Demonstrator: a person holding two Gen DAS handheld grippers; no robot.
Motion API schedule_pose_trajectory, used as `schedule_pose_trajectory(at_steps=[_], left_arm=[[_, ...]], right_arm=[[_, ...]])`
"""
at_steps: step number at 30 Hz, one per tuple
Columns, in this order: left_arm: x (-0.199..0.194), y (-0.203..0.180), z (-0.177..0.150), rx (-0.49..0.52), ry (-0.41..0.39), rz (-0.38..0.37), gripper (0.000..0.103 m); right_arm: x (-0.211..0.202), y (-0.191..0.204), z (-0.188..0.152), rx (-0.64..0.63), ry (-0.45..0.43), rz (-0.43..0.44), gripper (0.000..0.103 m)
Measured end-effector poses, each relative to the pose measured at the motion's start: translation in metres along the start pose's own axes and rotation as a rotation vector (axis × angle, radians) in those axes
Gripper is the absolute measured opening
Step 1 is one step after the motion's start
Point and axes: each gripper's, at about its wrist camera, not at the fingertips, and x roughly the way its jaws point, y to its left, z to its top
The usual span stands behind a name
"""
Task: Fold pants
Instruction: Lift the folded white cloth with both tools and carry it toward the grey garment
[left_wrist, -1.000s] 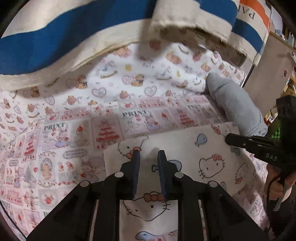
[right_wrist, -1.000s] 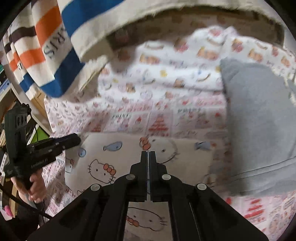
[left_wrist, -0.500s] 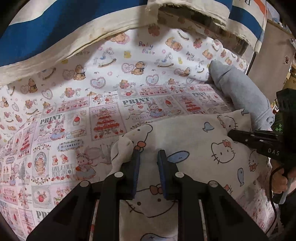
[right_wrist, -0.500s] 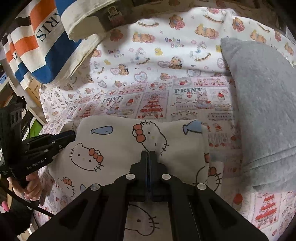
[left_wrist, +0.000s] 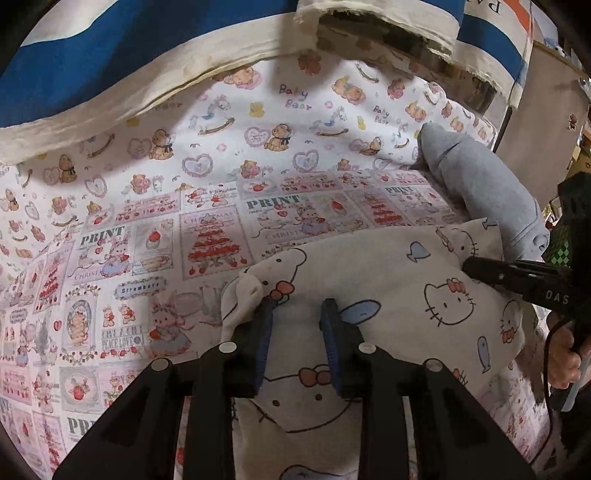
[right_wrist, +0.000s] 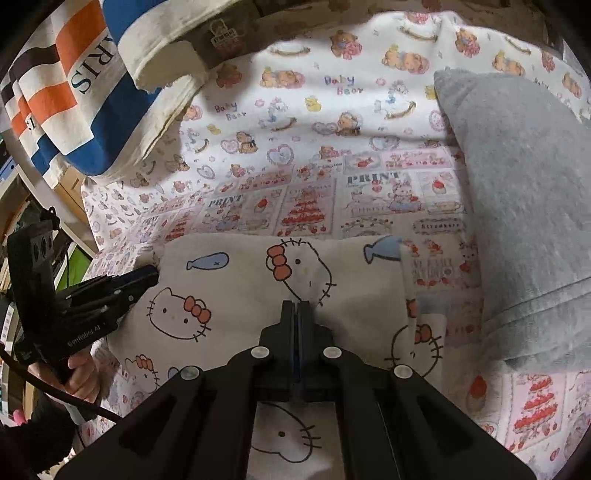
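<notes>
The cream pants (left_wrist: 406, 280) with a cat and blue fish print lie folded on the patterned bed sheet (left_wrist: 221, 206). My left gripper (left_wrist: 296, 308) stands over their left end. Its jaws are opening, the blue pads are clear of the cloth, and a bunched corner (left_wrist: 243, 291) rests against the outside of the left finger. My right gripper (right_wrist: 299, 306) is shut, and its tips pinch a crease in the top layer of the pants (right_wrist: 229, 288). Each gripper also shows in the other view: the right gripper (left_wrist: 471, 266) and the left gripper (right_wrist: 149, 275).
A folded grey garment (right_wrist: 524, 206) lies just right of the pants. A blue, white and orange striped cloth (right_wrist: 92, 99) hangs over the far side of the bed. A person's hand (right_wrist: 79, 376) holds the left gripper beside shelves at the bed's left edge.
The pants have been brought down and now lie flat and still on the sheet. My left jaws have widened and the bunched corner has slipped out beside the left finger. The right jaws stay shut.
</notes>
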Motion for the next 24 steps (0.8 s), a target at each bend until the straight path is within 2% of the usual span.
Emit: schedule_pose_trajectory(at_steps=[3, 7, 8, 10, 11, 12, 14, 18, 21, 24], left_arm=[[0.0, 0.004, 0.0, -0.022, -0.001, -0.011, 0.029], [-0.002, -0.001, -0.001, 0.0, -0.009, 0.024, 0.033], [-0.003, -0.002, -0.001, 0.012, -0.015, 0.038, 0.037], [-0.006, -0.004, -0.001, 0.026, -0.028, 0.079, 0.054], [-0.007, -0.003, 0.0, 0.023, -0.033, 0.099, 0.07], [-0.009, 0.0, 0.001, 0.014, -0.039, 0.106, 0.079], [-0.011, 0.009, 0.004, -0.026, -0.029, 0.081, 0.08], [-0.007, 0.03, 0.008, -0.145, 0.037, 0.016, 0.082], [-0.002, 0.037, 0.007, -0.193, 0.083, -0.012, 0.082], [-0.001, 0.041, 0.006, -0.236, 0.128, -0.088, 0.082]], right_arm=[[-0.005, 0.007, -0.001, -0.044, -0.032, -0.037, 0.001], [-0.014, 0.016, -0.001, -0.094, -0.068, -0.078, 0.001], [-0.016, 0.016, 0.0, -0.092, -0.065, -0.076, 0.001], [-0.022, 0.015, 0.001, -0.085, -0.056, -0.061, 0.013], [-0.026, 0.014, 0.002, -0.083, -0.065, -0.064, 0.03], [-0.031, 0.012, 0.002, -0.077, -0.088, -0.071, 0.052], [-0.042, 0.008, 0.001, -0.059, -0.15, -0.091, 0.071], [-0.058, -0.012, -0.002, 0.002, -0.154, -0.123, 0.071], [-0.066, -0.033, -0.01, 0.071, -0.124, -0.117, 0.071], [-0.068, -0.046, -0.02, 0.087, -0.083, -0.121, 0.071]])
